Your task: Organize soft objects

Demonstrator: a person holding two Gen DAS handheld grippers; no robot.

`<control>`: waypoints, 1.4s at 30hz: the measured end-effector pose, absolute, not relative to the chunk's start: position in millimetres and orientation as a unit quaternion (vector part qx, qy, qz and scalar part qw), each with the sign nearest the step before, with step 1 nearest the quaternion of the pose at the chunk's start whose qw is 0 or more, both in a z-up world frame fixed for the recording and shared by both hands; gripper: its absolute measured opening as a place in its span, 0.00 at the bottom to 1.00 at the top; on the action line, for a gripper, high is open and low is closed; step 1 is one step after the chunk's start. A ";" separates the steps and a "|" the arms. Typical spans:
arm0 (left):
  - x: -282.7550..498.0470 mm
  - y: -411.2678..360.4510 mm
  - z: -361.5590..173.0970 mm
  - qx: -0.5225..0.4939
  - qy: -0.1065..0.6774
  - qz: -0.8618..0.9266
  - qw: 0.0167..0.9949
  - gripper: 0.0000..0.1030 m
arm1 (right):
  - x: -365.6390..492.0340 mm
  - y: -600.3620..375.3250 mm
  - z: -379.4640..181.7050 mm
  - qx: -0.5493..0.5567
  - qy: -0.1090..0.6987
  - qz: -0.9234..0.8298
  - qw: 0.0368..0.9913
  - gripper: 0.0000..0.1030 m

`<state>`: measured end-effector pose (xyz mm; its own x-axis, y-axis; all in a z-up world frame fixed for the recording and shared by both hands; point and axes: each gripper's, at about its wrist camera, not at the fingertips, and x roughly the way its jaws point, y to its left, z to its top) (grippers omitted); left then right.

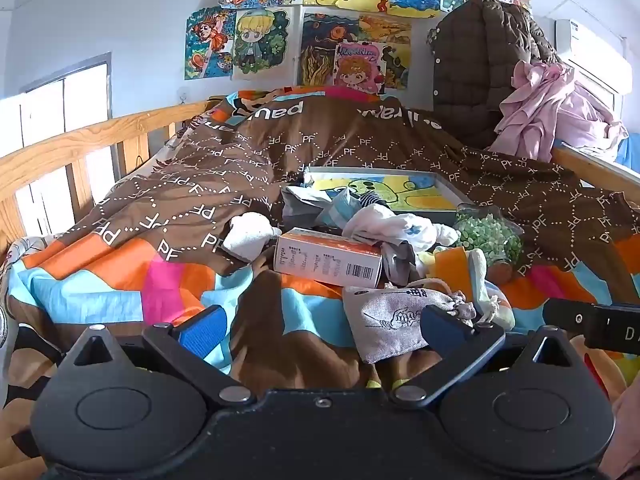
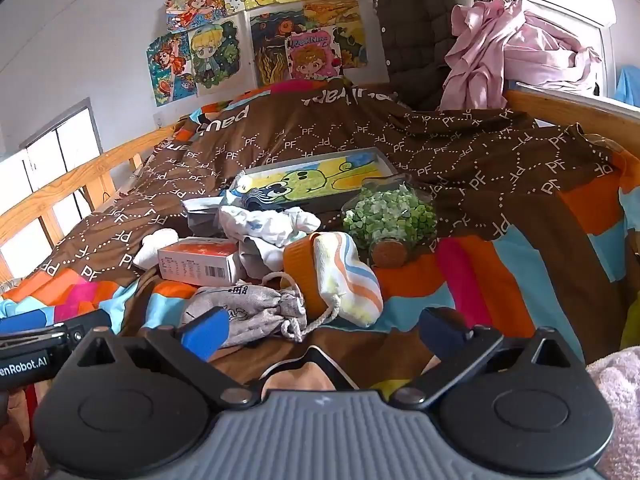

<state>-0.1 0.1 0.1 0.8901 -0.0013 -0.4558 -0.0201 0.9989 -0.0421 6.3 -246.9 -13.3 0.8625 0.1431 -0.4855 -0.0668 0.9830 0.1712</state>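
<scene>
Just ahead of spread fingers [image 2: 204, 330]: pouch [image 2: 248, 312]

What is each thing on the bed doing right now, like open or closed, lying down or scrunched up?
left gripper: open, empty
right gripper: open, empty
grey drawstring pouch: cinched shut, lying flat
striped pouch: lying on its side
orange and white box: closed, lying down
white cloth: crumpled
bag of green bits: full, lying down
picture tray: flat on the quilt
</scene>
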 end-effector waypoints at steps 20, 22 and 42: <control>2.6 3.1 -0.4 -0.017 0.237 0.011 0.971 0.99 | 6.7 -246.9 -13.7 0.074 0.257 0.054 0.962 1.00; 1.0 1.9 -0.6 -0.016 0.237 0.013 0.971 0.99 | 6.9 -246.9 -13.7 0.075 0.257 0.054 0.962 1.00; 1.9 3.2 -1.6 -0.016 0.236 0.016 0.971 0.99 | 7.4 -246.1 -13.6 0.075 0.259 0.054 0.962 1.00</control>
<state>1.9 3.2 -1.6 0.8877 0.0241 -0.4599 -0.0390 0.9990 -0.0228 7.4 -246.1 -13.6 0.8603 0.1432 -0.4892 -0.0658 0.9829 0.1719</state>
